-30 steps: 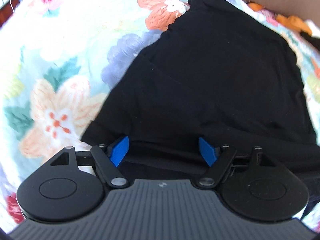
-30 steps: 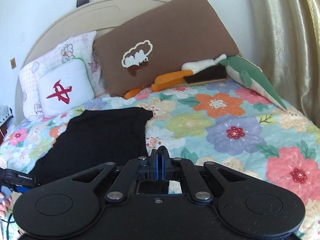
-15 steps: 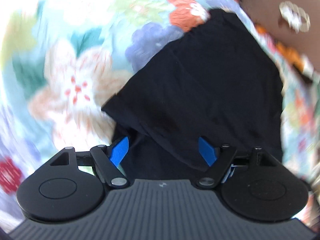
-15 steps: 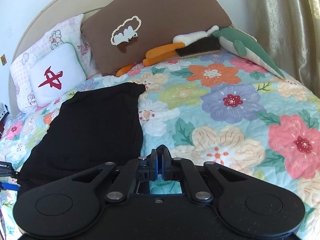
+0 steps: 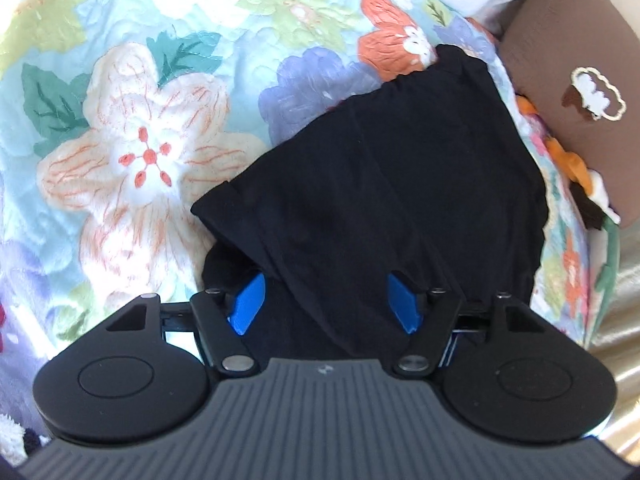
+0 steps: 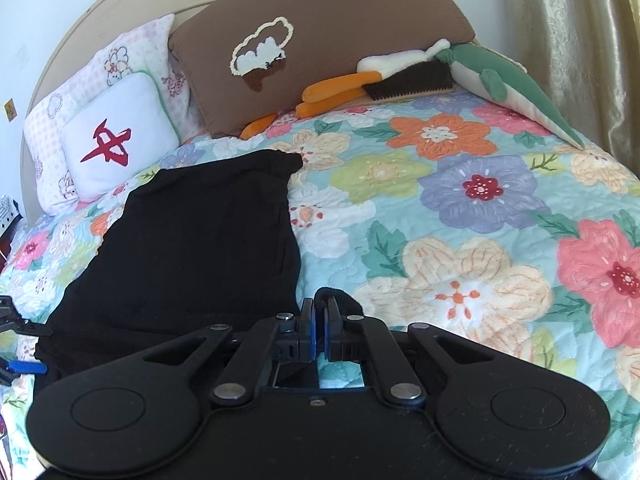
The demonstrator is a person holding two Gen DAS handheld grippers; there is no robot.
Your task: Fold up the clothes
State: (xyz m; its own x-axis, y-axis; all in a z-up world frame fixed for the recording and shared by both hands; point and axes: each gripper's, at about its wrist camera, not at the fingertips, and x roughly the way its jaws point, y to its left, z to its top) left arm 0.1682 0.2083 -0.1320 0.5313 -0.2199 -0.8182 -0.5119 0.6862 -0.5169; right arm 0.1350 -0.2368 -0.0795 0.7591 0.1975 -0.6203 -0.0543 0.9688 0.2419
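Now left gripper (image 5: 326, 300) closing around garment (image 5: 400, 184).

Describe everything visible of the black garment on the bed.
The black garment is plain, soft matte fabric with no print showing, lying mostly flat on the floral quilt, its far corner pointing toward the brown pillow. One edge is folded over, leaving a double layer. The right gripper is shut on a bunched fold at its near edge. The left gripper straddles another edge, jaws closing with cloth between the blue pads, which are not yet pressing it.
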